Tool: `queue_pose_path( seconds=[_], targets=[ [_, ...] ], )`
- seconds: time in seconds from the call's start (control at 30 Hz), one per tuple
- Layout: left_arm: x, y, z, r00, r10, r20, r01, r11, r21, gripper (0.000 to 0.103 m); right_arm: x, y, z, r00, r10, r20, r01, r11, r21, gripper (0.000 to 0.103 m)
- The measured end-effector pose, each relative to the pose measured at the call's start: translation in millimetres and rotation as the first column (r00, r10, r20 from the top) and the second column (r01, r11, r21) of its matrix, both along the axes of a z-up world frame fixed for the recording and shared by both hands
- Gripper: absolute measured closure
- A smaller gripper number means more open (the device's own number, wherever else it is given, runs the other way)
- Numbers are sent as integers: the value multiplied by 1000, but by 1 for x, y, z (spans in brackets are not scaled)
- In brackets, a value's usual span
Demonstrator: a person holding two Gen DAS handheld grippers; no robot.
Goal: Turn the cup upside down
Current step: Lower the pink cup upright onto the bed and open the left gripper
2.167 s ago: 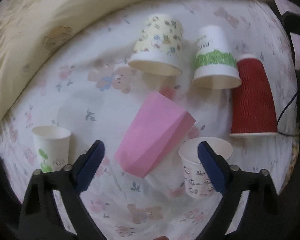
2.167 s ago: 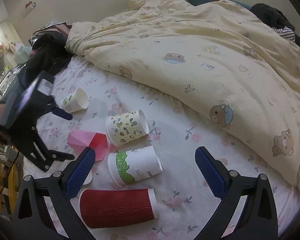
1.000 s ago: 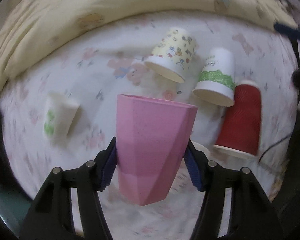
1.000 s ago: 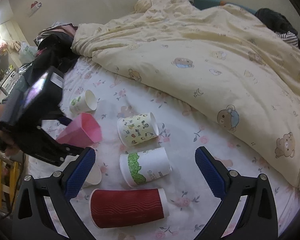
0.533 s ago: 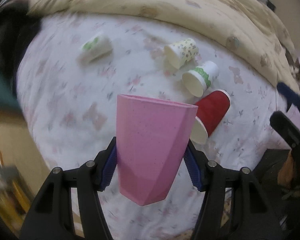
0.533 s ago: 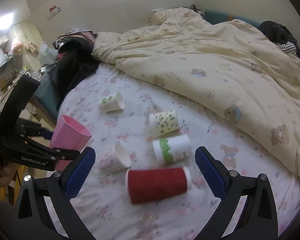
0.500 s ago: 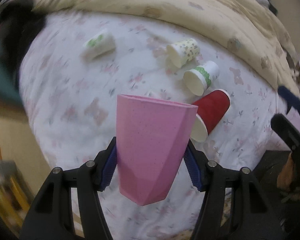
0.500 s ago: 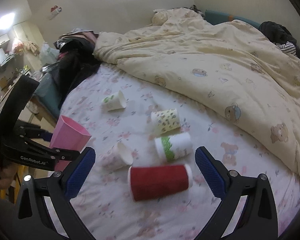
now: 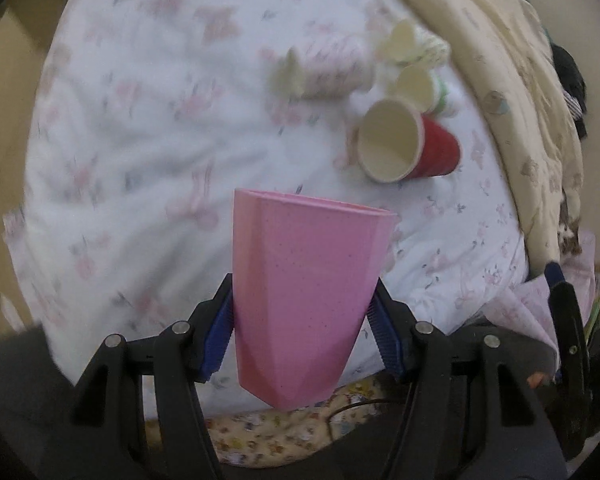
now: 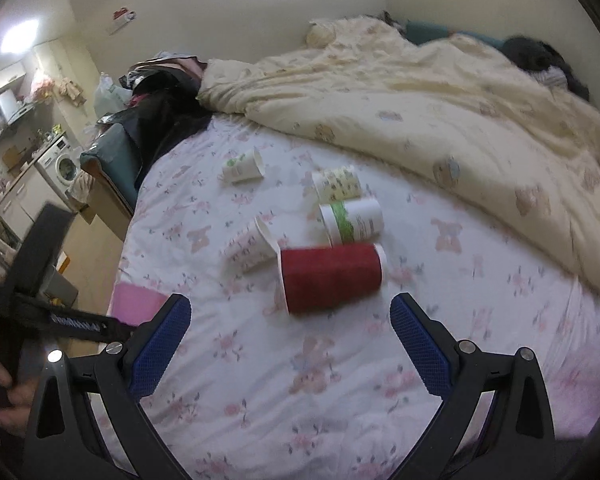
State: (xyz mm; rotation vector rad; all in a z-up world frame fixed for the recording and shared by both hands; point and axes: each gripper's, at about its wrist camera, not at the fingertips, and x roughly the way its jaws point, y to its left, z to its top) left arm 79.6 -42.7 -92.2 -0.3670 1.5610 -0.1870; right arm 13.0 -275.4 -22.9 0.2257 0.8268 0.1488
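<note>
pink cup [image 9: 304,304] now lifted off bed [image 9: 140,152], clamped in left gripper [image 9: 300,332] fingers | right gripper [image 10: 290,344] fingers apart, idle | inversion pending

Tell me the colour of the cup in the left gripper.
Pink, with fine dark speckles. The cup shows best in the left wrist view, clamped in the left gripper.

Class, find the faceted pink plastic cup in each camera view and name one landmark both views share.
Left wrist view: the faceted pink plastic cup fills bottom centre, clamped in the left gripper.
Right wrist view: only a pink sliver at lower left, behind a blue pad.
Shared landmark: the red ribbed paper cup lying on its side.
</note>
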Motion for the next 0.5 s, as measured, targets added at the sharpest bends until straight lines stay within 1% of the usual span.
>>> queue_pose_path(
  seconds=[0.07, 0.2, 0.27, 0.37, 0.43, 0.5],
  targets=[
    [-7, -8, -17, 999, 22, -50, -22, 1000, -7, 45, -2, -4, -7, 1000, -17, -14, 17, 1000, 6, 1],
    [-14, -20, -42, 993, 55, -101, -55, 998, 5, 45, -4, -17, -26, 998, -45, -42, 45, 999, 9, 1],
    [-14, -23, -56, 986, 102, -130, -102, 995, 11, 45, -2, -26, -33, 996, -63, -64, 65, 997, 29, 1],
    [-11, -30, -64, 987, 110, -120, -106, 993, 42, 45, 0, -37, -38, 993, -95, -76, 98, 994, 44, 1],
    [-9, -38, -69, 987, 94, -130, -88, 995, 47, 45, 1, -42, -40, 991, -108, -83, 114, 991, 64, 1],
    [-7, -40, -73, 987, 96, -126, -90, 994, 55, 45, 2, -44, -41, 990, -116, -83, 122, 990, 66, 1]
  ],
)
